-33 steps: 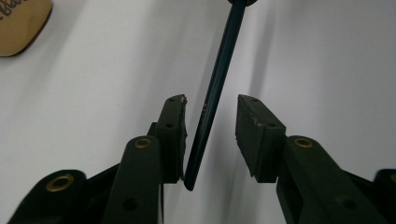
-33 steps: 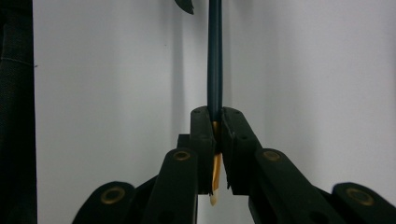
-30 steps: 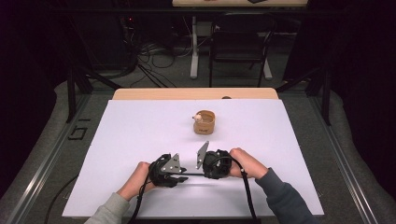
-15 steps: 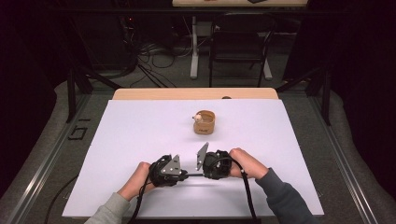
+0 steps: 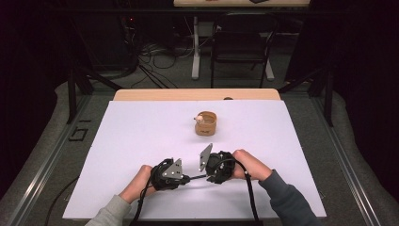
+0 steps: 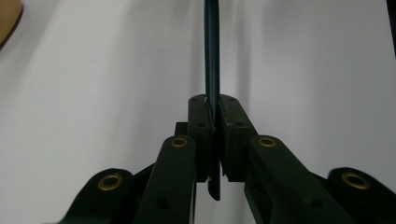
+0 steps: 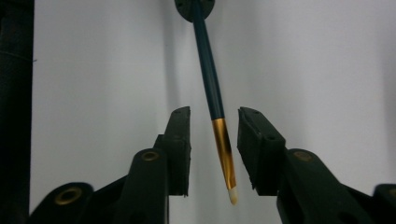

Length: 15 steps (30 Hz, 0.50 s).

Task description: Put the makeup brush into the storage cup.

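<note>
the left gripper (image 6: 213,121) has its jaws pressed together on a slim dark-blue paintbrush (image 6: 212,56), clamping the handle near its blunt tail end, which pokes out just behind the pads. in the high view the two grippers sit low on the white table sheet (image 5: 141,136) at about six o'clock, facing each other, with the brush (image 5: 195,177) spanning the short gap between them; its long axis runs roughly from nine o'clock to three o'clock. the right gripper (image 7: 214,126) has its jaws spread, and the brush's gold ferrule (image 7: 223,144) and pale tip (image 7: 232,196) lie between them without touching either pad. so the working end already sits inside the right gripper's reach, slightly tilted toward one pad, and a handover would probably turn on closing squarely on the ferrule or on the blue handle just beyond it. a small round wooden container (image 5: 205,124) stands well apart at about twelve o'clock from the grippers, something pale resting at its rim; the right hand (image 5: 247,165) is a little nearer to it.
</note>
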Tool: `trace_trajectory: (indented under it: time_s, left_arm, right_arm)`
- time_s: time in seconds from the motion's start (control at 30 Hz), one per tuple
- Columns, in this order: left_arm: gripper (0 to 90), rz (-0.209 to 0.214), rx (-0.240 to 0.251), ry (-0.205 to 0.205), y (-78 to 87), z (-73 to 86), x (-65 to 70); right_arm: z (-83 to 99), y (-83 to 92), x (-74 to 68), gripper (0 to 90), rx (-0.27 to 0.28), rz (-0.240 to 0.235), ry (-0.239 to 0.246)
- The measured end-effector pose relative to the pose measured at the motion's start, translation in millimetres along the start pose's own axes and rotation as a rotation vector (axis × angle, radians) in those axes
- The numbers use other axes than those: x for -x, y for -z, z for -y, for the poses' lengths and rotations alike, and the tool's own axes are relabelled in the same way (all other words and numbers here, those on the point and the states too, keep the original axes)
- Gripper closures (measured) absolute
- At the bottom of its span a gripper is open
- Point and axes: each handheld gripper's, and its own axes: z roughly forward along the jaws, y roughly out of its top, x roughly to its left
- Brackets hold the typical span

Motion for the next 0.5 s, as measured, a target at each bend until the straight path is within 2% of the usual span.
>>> trace_trajectory:
  time_s: [0.2,0.23,0.33,0.5]
  left_arm:
    - [85.0,-0.005,0.028,0.041,2.1,3.5,-3.2]
    - [85.0,-0.008,0.03,0.044,2.2,3.9,-3.4]
    - [85.0,-0.01,0.039,0.056,3.2,4.8,-4.3]
    - [85.0,-0.025,0.053,0.077,5.6,7.1,-5.4]
  right_arm:
    - [6.9,6.2,4.3,39.9,0.065,0.04,-0.061]
    - [8.1,7.5,4.5,39.0,0.077,0.045,-0.073]
    - [12.6,10.8,5.5,27.5,0.107,0.057,-0.099]
    - [22.7,17.6,8.3,16.6,0.157,0.092,-0.157]
